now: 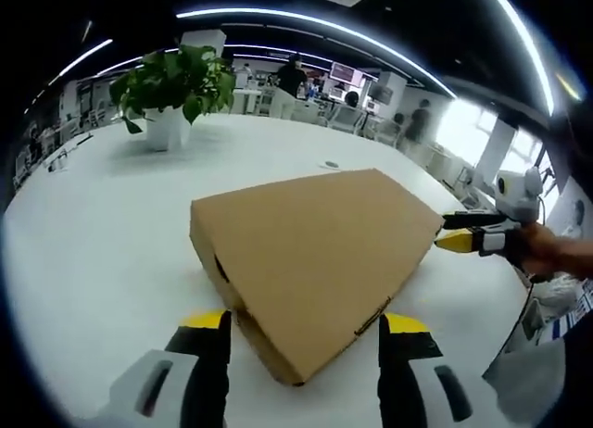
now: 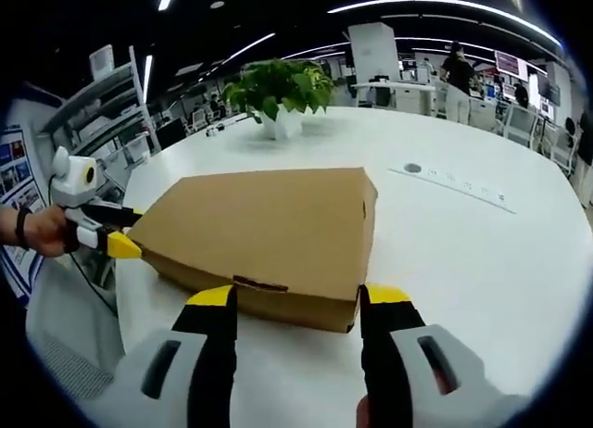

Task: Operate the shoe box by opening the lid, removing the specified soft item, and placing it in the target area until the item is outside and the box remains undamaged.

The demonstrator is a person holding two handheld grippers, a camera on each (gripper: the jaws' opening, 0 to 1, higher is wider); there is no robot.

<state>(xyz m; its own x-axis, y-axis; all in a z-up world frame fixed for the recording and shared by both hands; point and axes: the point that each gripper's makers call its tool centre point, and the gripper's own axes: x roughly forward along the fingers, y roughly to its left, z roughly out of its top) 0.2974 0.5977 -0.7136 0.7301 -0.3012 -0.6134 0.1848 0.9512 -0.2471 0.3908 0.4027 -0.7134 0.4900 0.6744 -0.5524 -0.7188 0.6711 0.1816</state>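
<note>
A closed brown cardboard shoe box (image 1: 315, 252) lies flat on the white table (image 1: 102, 243). In the left gripper view my left gripper (image 1: 304, 324) stands open, its yellow-tipped jaws on either side of the box's near corner. My right gripper (image 1: 459, 238) comes in from the right, its tips at the box's far right corner. In the right gripper view the shoe box (image 2: 264, 229) lies just ahead of my open right gripper (image 2: 298, 296), whose jaws flank its near edge. The left gripper (image 2: 116, 241), held by a hand, meets the box's left corner. The lid hides the box's contents.
A green plant in a white pot (image 1: 171, 99) stands at the back of the table, and the same plant (image 2: 278, 94) shows behind the box. A round cap (image 2: 412, 169) is set in the white table (image 2: 482, 261). People and desks fill the office behind.
</note>
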